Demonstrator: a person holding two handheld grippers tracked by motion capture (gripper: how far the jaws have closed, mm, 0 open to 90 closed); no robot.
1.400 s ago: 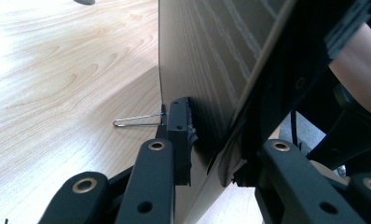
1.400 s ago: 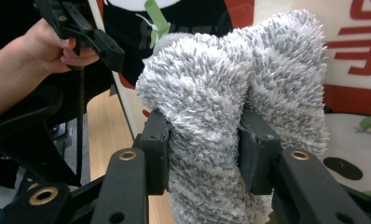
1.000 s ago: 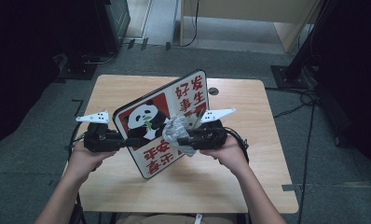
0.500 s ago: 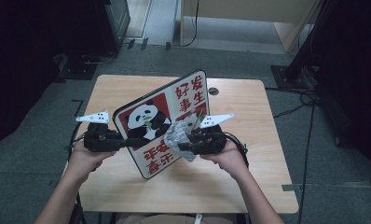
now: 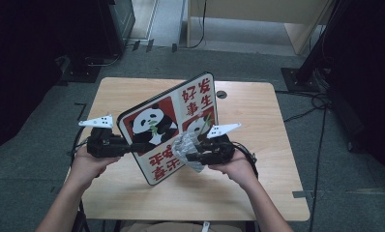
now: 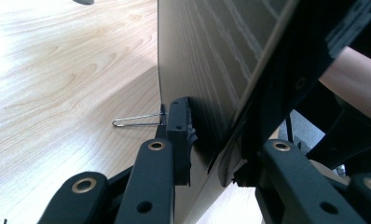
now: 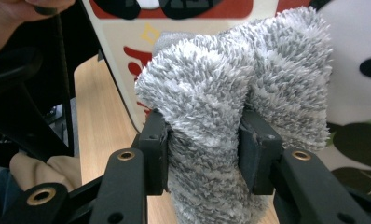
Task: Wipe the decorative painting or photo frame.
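Wooden desk (image 5: 258, 183) under everything. Panda board (image 5: 169, 125) is tilted up on its lower edge above the desk middle, printed face toward me. My left gripper (image 5: 127, 149) has its jaws clamped on the board's left edge, one jaw each side. My right gripper (image 5: 193, 155) has jaws squeezed on a grey fluffy cloth (image 7: 230, 107), cloth pressed against the printed face, lower right.

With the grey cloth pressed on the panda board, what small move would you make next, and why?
Probably slide the right gripper with its grey cloth down across the panda board: the left gripper clamps the board's edge, tilted, and the cloth sits mid-face.
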